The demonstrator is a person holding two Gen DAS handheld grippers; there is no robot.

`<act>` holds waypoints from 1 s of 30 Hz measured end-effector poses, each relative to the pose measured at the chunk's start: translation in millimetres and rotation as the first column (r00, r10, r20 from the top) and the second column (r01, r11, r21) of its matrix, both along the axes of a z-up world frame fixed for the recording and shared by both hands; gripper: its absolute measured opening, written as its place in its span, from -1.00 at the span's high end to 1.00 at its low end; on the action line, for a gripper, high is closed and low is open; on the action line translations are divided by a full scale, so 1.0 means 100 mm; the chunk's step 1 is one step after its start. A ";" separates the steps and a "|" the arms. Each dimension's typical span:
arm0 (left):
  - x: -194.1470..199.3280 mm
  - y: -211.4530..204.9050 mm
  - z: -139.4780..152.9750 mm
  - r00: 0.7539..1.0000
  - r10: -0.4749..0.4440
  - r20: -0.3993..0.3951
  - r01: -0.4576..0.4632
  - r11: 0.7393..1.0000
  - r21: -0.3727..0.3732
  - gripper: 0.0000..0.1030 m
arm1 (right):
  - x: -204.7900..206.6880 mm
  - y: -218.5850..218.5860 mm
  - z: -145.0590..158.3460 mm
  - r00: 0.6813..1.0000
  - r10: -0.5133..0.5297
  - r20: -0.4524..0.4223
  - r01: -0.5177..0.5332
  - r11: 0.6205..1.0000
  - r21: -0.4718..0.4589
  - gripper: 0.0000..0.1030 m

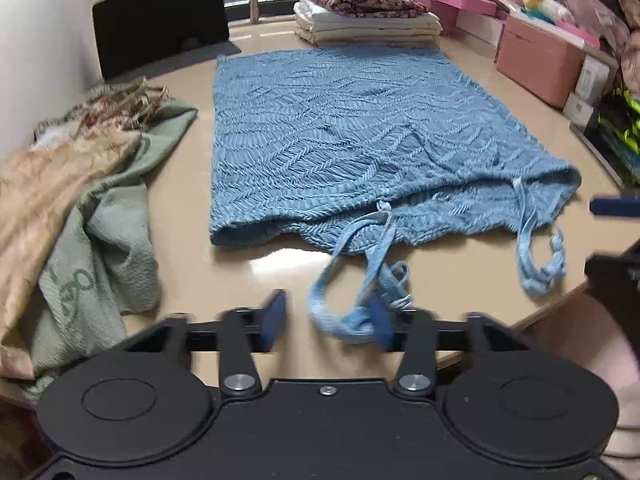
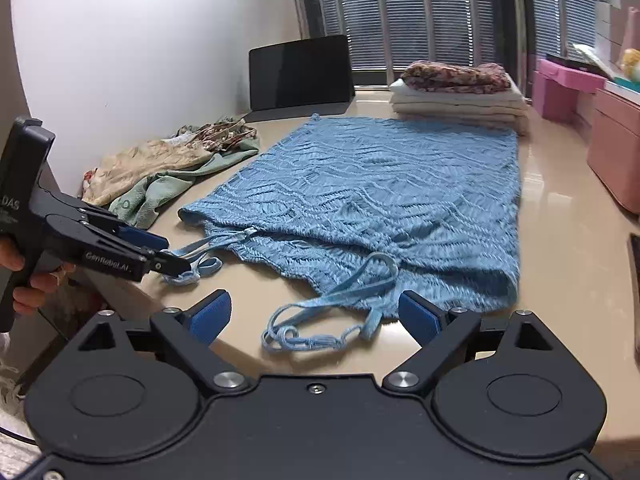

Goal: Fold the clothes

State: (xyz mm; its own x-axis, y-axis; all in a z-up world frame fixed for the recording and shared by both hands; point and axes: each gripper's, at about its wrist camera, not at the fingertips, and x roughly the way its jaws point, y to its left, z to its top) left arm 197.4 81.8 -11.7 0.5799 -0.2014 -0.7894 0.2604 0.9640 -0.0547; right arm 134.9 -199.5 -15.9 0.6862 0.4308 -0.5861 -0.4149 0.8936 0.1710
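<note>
A blue knit top (image 1: 340,128) lies flat mid-desk (image 1: 184,240), straps toward six o'clock, ready for folding; the left gripper (image 2: 176,266), jaws clamped on the left strap (image 2: 200,248), shows fully only in the right view; the right gripper (image 2: 316,316), jaws apart, straddles the other strap (image 2: 340,300).

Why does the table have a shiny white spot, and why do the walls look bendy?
Left wrist view: glare on the glossy table, near the blue knit top; the near strap is blurred. Right wrist view: the fisheye lens curves the window blinds.
</note>
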 end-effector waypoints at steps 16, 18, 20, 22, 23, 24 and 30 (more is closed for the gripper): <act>1.35 -0.24 0.44 0.990 0.116 0.082 -0.108 0.990 -0.095 -0.95 | -0.13 -0.17 -0.06 0.993 -0.109 -0.043 0.112 0.992 0.063 -0.80; 1.35 -0.19 0.38 0.991 0.115 0.069 -0.107 0.989 -0.102 -0.95 | -0.15 -0.16 -0.08 0.993 -0.108 -0.048 0.110 0.992 0.053 -0.80; 1.28 -0.10 0.33 0.988 0.135 0.080 -0.127 0.986 -0.107 -0.95 | -0.15 -0.15 -0.10 0.993 -0.106 -0.055 0.108 0.993 0.039 -0.80; 1.18 0.00 0.28 0.983 0.153 0.097 -0.143 0.984 -0.102 -0.95 | -0.14 -0.12 -0.13 0.994 -0.092 -0.058 0.093 0.995 0.027 -0.80; 1.12 0.04 0.25 0.982 0.157 0.106 -0.147 0.984 -0.096 -0.91 | -0.14 -0.08 -0.14 0.996 -0.075 -0.052 0.076 0.997 0.020 -0.80; 1.07 0.07 0.23 0.981 0.154 0.116 -0.145 0.986 -0.089 -0.88 | -0.14 -0.03 -0.14 0.998 -0.055 -0.042 0.055 0.998 0.009 -0.79; 0.91 0.04 0.05 0.982 0.106 0.157 -0.103 0.994 -0.025 -0.40 | 0.03 0.39 -0.12 0.999 0.036 0.003 -0.036 0.995 -0.088 -0.33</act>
